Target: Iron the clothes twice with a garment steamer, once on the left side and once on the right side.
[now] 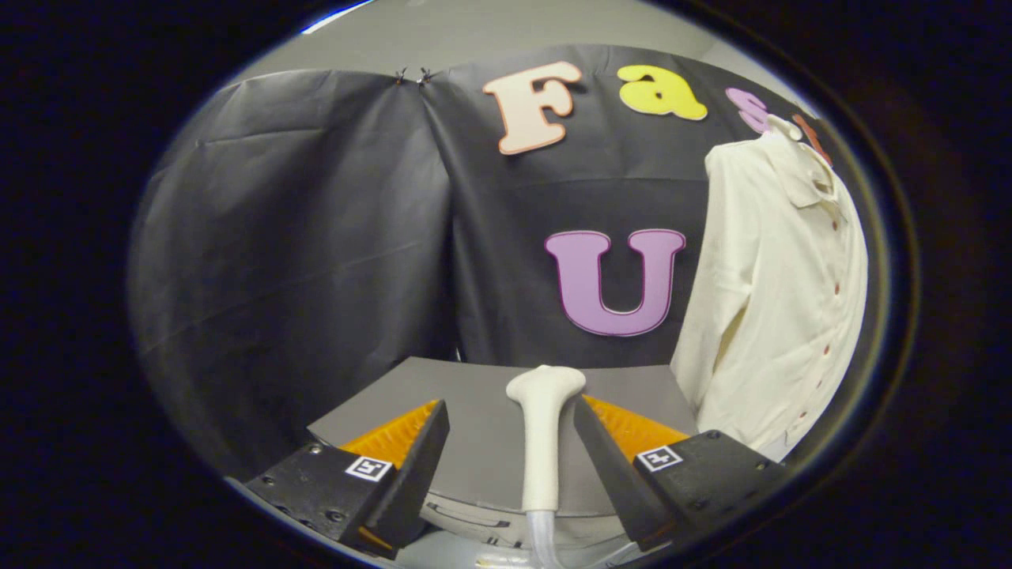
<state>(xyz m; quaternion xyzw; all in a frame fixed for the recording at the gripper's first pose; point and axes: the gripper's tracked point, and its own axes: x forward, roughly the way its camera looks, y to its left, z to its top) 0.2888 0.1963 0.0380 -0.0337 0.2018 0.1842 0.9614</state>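
The black cloth wall (316,237) of the booth is spreading across the whole background, hanging in broad folds and pinned at the top by two small clips (413,76).

A cream long-sleeved shirt (771,300) is hanging against that wall, off to the right of the fingers and well beyond them. Its collar is sitting at the top, a line of small dark buttons (832,289) is running down its front, and one sleeve is drooping along its near side.

The grey bench (482,442) is lying below, reaching from just ahead of the fingers back to the foot of the wall; the shirt's lower hem is hanging beside its right-hand end.

The garment steamer (543,442), a pale wand with a flared head, is standing upright between the two fingers, its head rising above their tips and a clear hose (541,541) trailing from its lower end. It is sitting closer to the right finger.

The hand-held gripper (510,415) is standing spread wide, its fingers apart on either side of the wand, with a clear gap on the left side; it is grasping nothing.
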